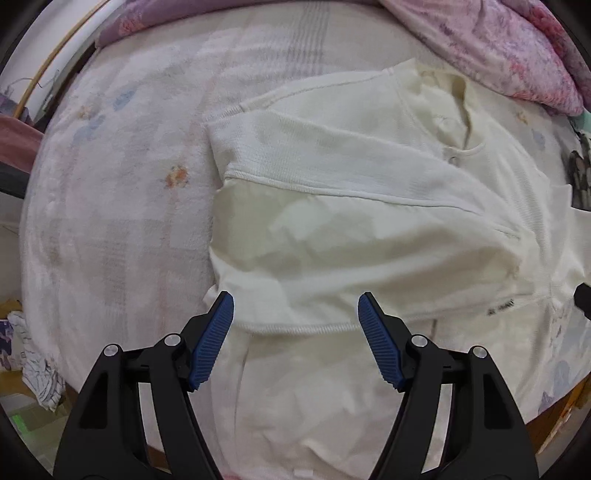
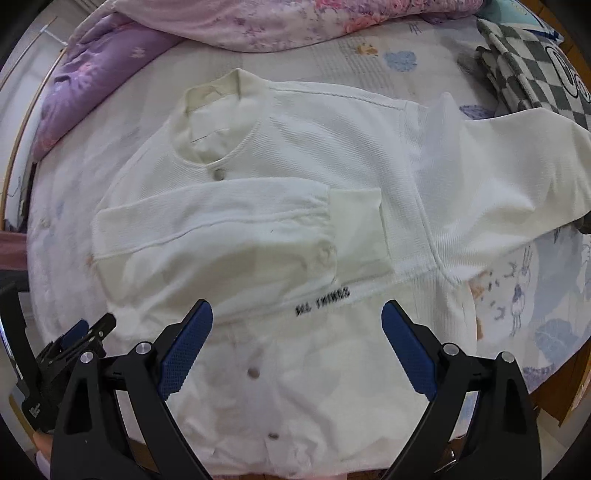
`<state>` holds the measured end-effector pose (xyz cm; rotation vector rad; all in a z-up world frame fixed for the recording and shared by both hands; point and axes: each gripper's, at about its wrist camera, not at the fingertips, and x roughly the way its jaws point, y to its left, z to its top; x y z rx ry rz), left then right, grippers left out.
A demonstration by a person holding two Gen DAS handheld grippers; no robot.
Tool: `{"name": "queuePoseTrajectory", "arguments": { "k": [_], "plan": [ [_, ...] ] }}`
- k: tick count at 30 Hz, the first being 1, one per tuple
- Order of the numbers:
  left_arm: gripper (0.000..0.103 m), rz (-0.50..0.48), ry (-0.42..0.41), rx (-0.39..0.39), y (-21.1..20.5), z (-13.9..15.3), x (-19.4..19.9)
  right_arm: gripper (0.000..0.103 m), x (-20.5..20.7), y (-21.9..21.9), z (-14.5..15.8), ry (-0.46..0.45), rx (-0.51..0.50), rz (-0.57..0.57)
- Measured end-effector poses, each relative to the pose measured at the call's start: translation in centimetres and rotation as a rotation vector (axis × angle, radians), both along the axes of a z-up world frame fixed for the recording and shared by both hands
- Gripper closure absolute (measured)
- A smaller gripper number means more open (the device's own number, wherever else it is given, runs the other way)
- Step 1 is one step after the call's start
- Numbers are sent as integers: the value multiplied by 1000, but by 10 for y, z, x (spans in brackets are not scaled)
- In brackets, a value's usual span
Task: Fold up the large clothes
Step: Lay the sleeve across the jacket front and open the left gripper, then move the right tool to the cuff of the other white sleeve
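**Both tongs spread over jacket**

We see our left gripper [image 1: 295, 306] w/ jaws spread, empty, above the white jacket [image 2: 295, 155]. Jacket lies mid-bed [image 1: 110, 184], one sleeve [image 2: 236, 221] folded across its chest. Our right gripper [image 2: 297, 314] also spread, empty, near the hem. Quilt [image 2: 258, 26] at bed's far edge.

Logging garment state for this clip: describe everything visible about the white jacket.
The white jacket is a cream, ribbed-knit snap-front top with a stand collar and small black lettering low on the front. It lies face up on the floral bedsheet. One sleeve is folded across the chest, its cuff pointing toward the other sleeve, which still stretches outward. Neither open hand-held gripper holds it.
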<state>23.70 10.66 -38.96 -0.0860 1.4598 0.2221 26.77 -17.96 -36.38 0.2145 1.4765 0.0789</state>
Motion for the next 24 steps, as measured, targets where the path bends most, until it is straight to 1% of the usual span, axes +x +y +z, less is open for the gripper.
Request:
{"name": "queuePoseTrajectory", "arguments": {
  "k": [1, 2, 6, 11, 14, 18, 21, 24],
  "plan": [
    [32, -6, -3, 7, -2, 10, -2, 14, -5, 1, 10, -10, 2, 13],
    [32, -8, -4, 9, -4, 16, -5, 14, -7, 10, 12, -15, 8, 22],
    [32, -7, -22, 26, -10, 48, -14, 14, -25, 14, 41, -35, 20, 59],
    [32, -8, -55, 34, -25, 94, -36, 14, -49, 5, 74, -42, 57, 59],
    [32, 4, -70, 38, -32, 117, -52, 13, -64, 1, 92, -50, 62, 63],
    [32, 21, -102, 8, -38, 142, -71, 13, -84, -2, 115, -67, 70, 63],
    [32, -3, -118, 8, -43, 156, -85, 13, -99, -3, 129, -85, 55, 53],
    [32, -21, -131, -4, -47, 167, -96, 13, -113, -5, 138, -97, 51, 19]
  ]
}}
